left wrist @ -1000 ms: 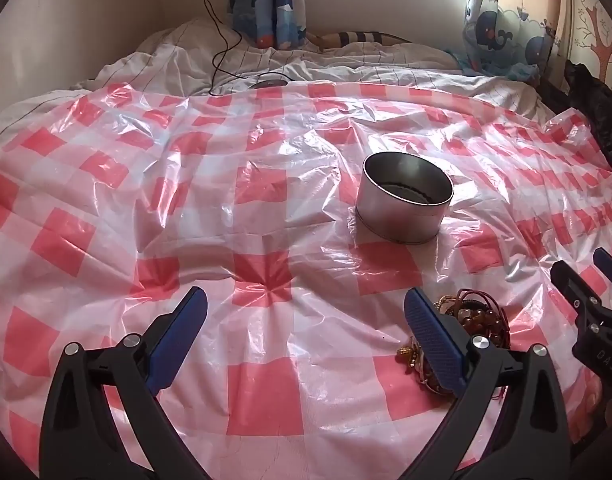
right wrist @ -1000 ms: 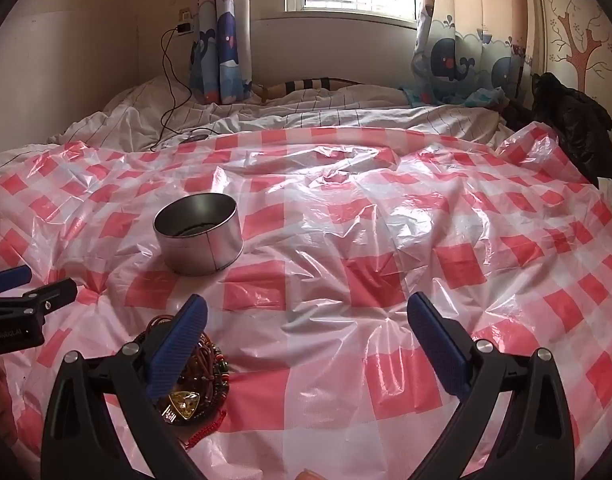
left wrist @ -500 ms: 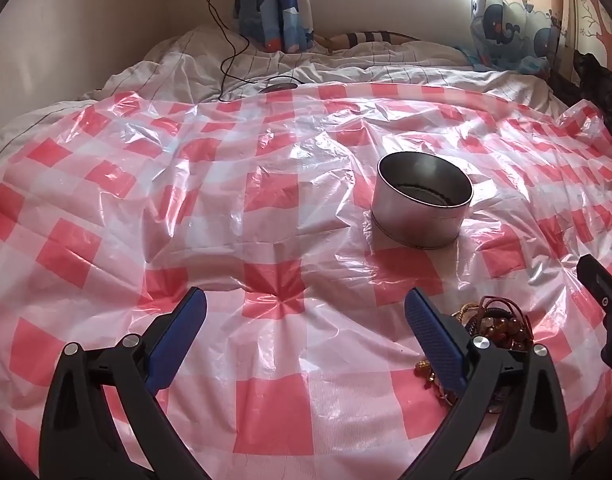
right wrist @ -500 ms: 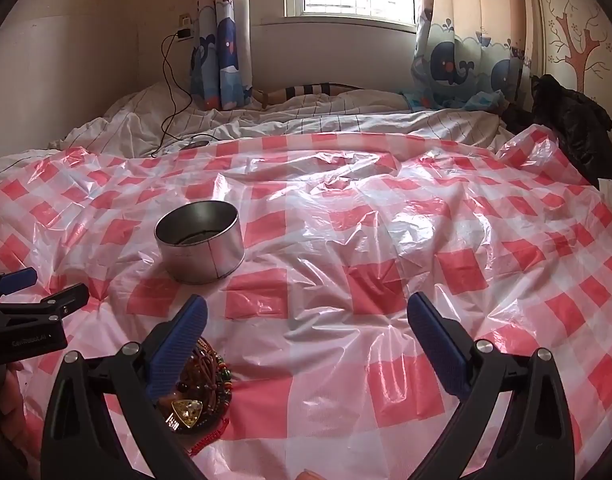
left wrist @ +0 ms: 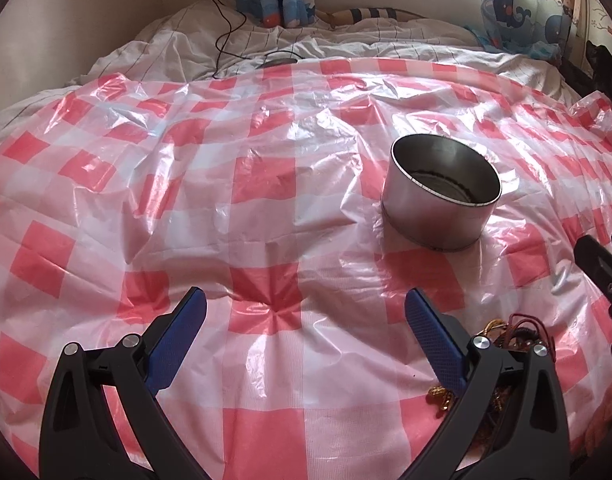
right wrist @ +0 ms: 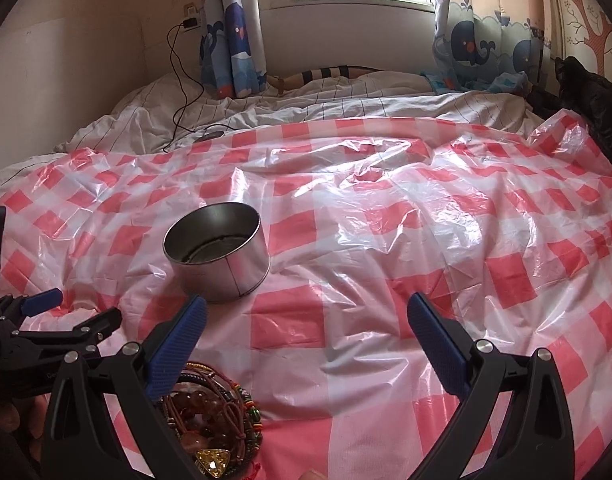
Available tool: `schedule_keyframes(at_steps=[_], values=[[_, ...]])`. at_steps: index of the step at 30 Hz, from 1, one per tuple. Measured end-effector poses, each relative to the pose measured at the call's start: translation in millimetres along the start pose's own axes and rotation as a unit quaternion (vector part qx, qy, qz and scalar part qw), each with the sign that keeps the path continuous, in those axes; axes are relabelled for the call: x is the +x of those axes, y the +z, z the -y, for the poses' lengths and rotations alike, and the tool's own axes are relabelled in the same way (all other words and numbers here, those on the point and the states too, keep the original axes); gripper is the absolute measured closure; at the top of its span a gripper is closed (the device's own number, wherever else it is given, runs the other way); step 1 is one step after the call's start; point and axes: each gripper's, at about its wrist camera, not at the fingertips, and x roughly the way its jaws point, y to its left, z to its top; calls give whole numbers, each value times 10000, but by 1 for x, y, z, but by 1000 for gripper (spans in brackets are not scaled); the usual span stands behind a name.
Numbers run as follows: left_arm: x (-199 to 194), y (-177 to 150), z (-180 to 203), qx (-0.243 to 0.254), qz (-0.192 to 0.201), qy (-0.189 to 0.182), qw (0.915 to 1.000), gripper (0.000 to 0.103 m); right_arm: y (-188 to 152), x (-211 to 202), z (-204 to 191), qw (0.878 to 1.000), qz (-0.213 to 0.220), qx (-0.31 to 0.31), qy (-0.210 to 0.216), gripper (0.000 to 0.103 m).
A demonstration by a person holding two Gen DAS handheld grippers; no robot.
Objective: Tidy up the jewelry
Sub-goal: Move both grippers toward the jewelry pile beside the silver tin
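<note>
A round metal tin (left wrist: pixel 441 196) (right wrist: pixel 218 252) stands open-topped on the red-and-white checked plastic sheet (left wrist: pixel 266 208) (right wrist: pixel 385 240). A pile of beaded bracelets and gold chains (right wrist: pixel 214 416) (left wrist: pixel 509 344) lies near the front edge, partly hidden behind gripper fingers. My left gripper (left wrist: pixel 306 336) is open over bare sheet, with the pile just behind its right finger. My right gripper (right wrist: pixel 306 336) is open too, and the pile sits under its left finger. Each gripper shows at the edge of the other's view: the left gripper (right wrist: pixel 46 320), the right gripper (left wrist: pixel 601 272).
The sheet covers a bed with white striped bedding (right wrist: pixel 306 112) at the back. A black charger cable (right wrist: pixel 178 80) runs down from the wall. Whale-print curtains (right wrist: pixel 234 40) hang by the window, and dark clothing (right wrist: pixel 585 96) lies at the far right.
Both grippers have shifted slightly and tilted, so the tin sits a bit closer in each view. The pile has slid further behind the left gripper's right finger. Both stay open.
</note>
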Motion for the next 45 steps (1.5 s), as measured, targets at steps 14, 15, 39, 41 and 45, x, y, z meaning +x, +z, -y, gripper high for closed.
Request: schedule_keyframes(at_steps=[14, 15, 39, 41, 45], values=[[-9, 0, 9, 143, 168, -5, 9998, 8, -1, -6, 9, 9997, -133, 151, 134, 7], [-8, 0, 10, 154, 163, -1, 9997, 8, -1, -4, 11, 9995, -181, 191, 164, 7], [-13, -2, 17, 221, 154, -85, 9996, 8, -14, -26, 22, 9984, -320, -400, 245, 7], [-13, -3, 18, 225, 153, -86, 9996, 8, -14, -25, 21, 9982, -326, -404, 289, 7], [-12, -4, 17, 171, 133, -125, 9997, 8, -13, -25, 18, 9974, -385, -315, 527, 7]])
